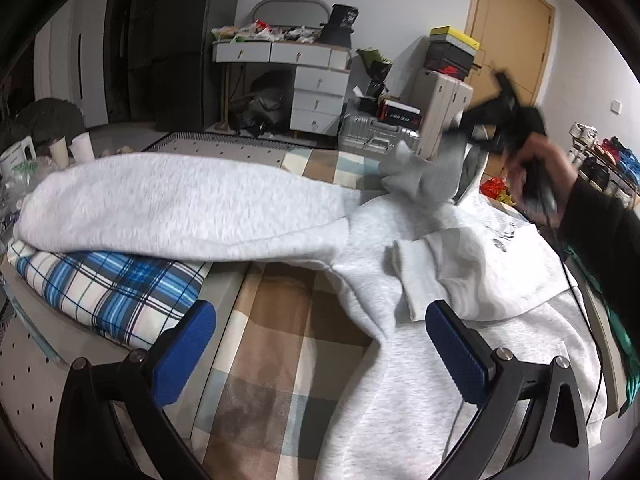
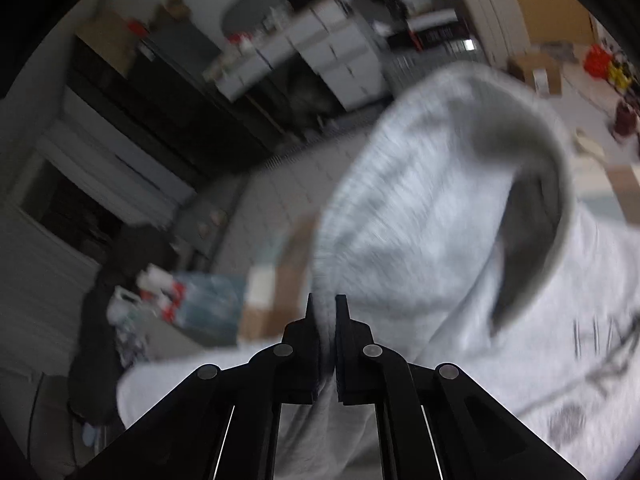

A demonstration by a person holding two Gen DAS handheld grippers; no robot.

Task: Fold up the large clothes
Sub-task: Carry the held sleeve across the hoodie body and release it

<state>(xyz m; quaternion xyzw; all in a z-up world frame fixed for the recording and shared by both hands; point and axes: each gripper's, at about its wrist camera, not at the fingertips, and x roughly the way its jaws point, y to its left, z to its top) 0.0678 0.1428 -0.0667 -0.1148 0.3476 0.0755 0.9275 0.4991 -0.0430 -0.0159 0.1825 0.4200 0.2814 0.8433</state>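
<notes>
A light grey hoodie [image 1: 460, 264] lies spread on a checked bedcover [image 1: 280, 340]. One sleeve [image 1: 180, 208] stretches left over a blue plaid pillow [image 1: 116, 284]. My left gripper [image 1: 320, 340] is open and empty, hovering low over the cover at the hoodie's left edge. My right gripper [image 1: 468, 132] shows blurred at the far right, lifting a bunch of the hoodie's fabric. In the right wrist view my right gripper [image 2: 327, 316] is shut on a fold of the grey hoodie [image 2: 440, 208], whose hood hangs open above.
A white drawer unit [image 1: 316, 92] with clutter, a dark cabinet [image 1: 176, 44], a silver suitcase [image 1: 372, 136] and stacked boxes [image 1: 452, 52] stand beyond the bed. Cups [image 1: 82, 146] sit at the left. A shoe rack [image 1: 604, 160] stands at the right.
</notes>
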